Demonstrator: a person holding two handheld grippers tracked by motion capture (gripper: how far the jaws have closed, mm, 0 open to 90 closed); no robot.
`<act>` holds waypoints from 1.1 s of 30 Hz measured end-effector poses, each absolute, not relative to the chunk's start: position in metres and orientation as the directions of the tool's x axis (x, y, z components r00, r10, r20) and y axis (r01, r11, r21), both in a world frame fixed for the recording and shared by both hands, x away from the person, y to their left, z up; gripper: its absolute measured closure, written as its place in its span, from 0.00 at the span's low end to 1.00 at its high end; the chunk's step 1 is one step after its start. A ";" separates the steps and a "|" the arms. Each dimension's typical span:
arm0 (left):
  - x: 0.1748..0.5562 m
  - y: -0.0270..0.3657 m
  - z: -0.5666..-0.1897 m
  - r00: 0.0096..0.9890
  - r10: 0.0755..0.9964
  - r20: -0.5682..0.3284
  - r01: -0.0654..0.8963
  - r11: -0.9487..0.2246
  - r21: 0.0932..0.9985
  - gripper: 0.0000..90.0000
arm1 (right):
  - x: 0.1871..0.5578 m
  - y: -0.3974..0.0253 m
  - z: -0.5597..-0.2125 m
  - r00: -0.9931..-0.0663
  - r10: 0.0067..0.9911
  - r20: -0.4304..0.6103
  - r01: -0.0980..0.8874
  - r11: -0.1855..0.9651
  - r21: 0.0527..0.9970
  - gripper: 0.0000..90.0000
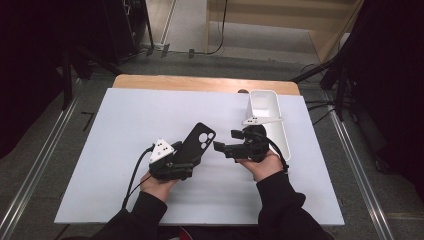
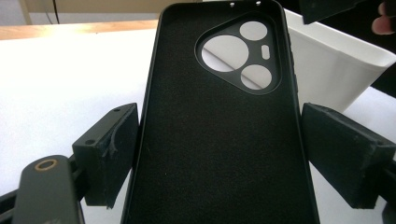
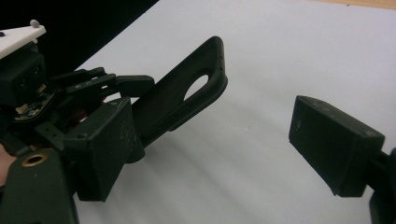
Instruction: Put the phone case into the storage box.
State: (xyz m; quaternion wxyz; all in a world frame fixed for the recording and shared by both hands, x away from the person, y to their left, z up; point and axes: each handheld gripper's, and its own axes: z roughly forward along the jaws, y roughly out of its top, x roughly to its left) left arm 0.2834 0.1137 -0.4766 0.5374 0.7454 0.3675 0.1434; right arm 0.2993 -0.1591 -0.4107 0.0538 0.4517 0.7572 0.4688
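A dim room with grey floor and dark stands surrounds my table, its white top backed by a strip of bare wood along the far edge. On the right side of that top stands a white bin, long and narrow, open upward, its near end just beside my right hand.

I work from the near edge, both dark sleeves coming in low. My left gripper is clamped on a black case, a phone cover held by its long edges at the lower end; in the left gripper view the two pads press against either side of the case, whose soft inner face looks up at me and whose camera cut-outs sit at the far end. The case tilts up off the table, pointing away and to the right.

My right gripper sits just right of the case, aimed left at it, jaws well apart and holding nothing. In the right gripper view the case rises just past my left jaw.
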 end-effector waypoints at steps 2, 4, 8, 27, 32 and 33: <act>0.283 0.114 -0.477 0.692 0.699 -0.183 0.388 -0.146 0.910 0.15 | 0.301 -0.158 -0.412 -0.589 0.732 0.342 0.630 0.151 0.762 0.14; 0.283 0.114 -0.477 0.690 0.701 -0.183 0.389 -0.145 0.910 0.15 | 0.302 -0.156 -0.412 -0.584 0.732 0.350 0.637 0.146 0.757 0.14; 0.282 0.114 -0.479 0.682 0.710 -0.175 0.388 -0.149 0.910 0.15 | 0.306 -0.153 -0.412 -0.588 0.730 0.349 0.634 0.149 0.759 0.14; 0.277 0.111 -0.481 0.665 0.726 -0.175 0.371 -0.117 0.921 0.15 | 0.323 -0.137 -0.415 -0.593 0.718 0.365 0.644 0.151 0.750 0.14; 0.274 0.109 -0.481 0.655 0.735 -0.174 0.371 -0.112 0.922 0.15 | 0.327 -0.134 -0.417 -0.593 0.711 0.378 0.651 0.147 0.744 0.14; 0.274 0.108 -0.481 0.655 0.737 -0.171 0.366 -0.111 0.924 0.15 | 0.327 -0.134 -0.418 -0.594 0.712 0.373 0.649 0.150 0.746 0.14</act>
